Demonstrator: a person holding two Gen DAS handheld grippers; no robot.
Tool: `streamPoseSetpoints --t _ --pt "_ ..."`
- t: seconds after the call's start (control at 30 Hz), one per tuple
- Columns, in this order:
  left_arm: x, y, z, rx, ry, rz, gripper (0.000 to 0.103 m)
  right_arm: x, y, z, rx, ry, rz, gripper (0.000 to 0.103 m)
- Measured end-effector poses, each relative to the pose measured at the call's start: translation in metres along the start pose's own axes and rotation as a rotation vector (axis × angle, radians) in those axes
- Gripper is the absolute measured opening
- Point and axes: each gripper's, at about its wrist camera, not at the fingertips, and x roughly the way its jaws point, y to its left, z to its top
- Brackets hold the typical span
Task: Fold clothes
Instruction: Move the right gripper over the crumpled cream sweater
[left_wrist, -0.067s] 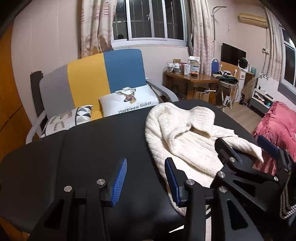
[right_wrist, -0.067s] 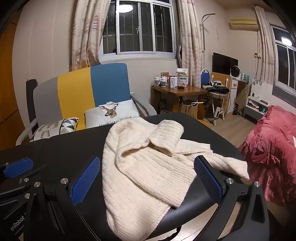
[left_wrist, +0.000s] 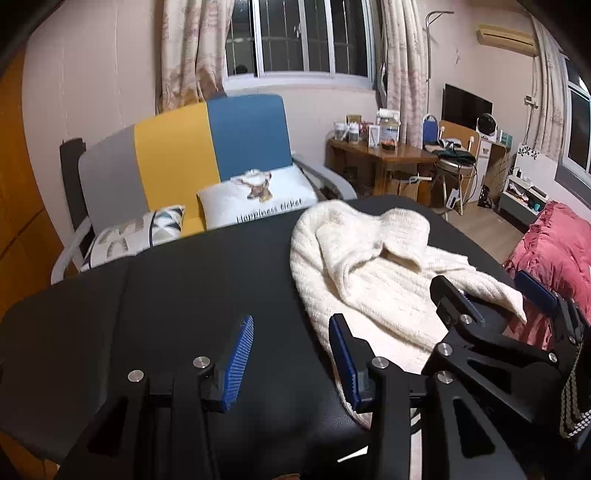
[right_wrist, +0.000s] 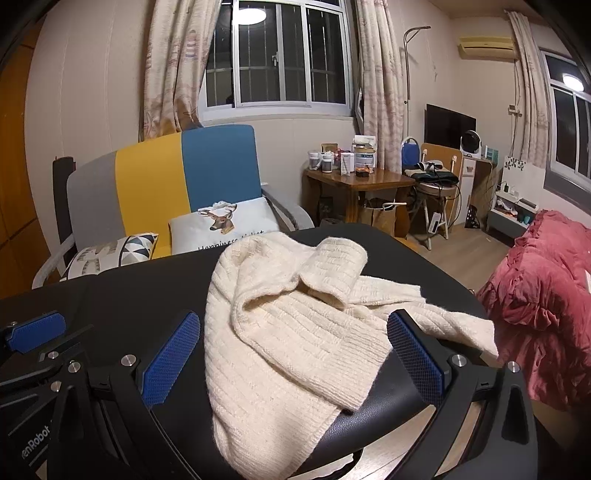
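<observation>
Cream sweater over table edge — both grippers agape.

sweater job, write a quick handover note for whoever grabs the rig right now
Left gripper: jaws open, holding nothing, over the bare black table just left of the cream sweater.
Right gripper: jaws wide open, holding nothing, straddling the sweater's near part.
Sweater: crumpled in a heap on the table's right side, collar flopped over, one sleeve trailing towards the right edge, the near hem hanging over the front edge.
Done: no fold made yet.
Left: grip the sweater, spread it flat, fold in the sleeves, then fold the body.
</observation>
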Motion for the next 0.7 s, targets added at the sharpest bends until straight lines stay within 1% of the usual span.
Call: streamPoseSetpoints --t 0.17,0.27,0.37,0.47,0.57,0.7 --pt "-0.004 0.006 -0.006 -0.032 0.032 -0.015 0.043 0.002 0.002 -0.005 -0.008 0.026 -0.003 0.103" --pt "0.009 0.012 -0.006 -0.037 0.07 -0.023 0.043 0.007 0.001 -0.01 0.0 0.045 0.002 0.103" --pt "0.014 0.004 -0.007 -0.018 0.077 -0.001 0.044 0.008 0.002 -0.011 0.001 0.055 -0.003 0.103" --pt "0.02 0.002 -0.011 -0.01 0.093 -0.02 0.044 0.01 0.004 -0.012 0.0 0.065 -0.004 0.103" --pt "0.025 0.006 -0.017 -0.023 0.111 -0.073 0.044 0.01 0.005 -0.013 -0.003 0.069 -0.004 0.103" --pt "0.034 0.013 -0.027 -0.086 0.152 -0.211 0.044 0.012 0.007 -0.015 -0.001 0.079 0.007 0.103"
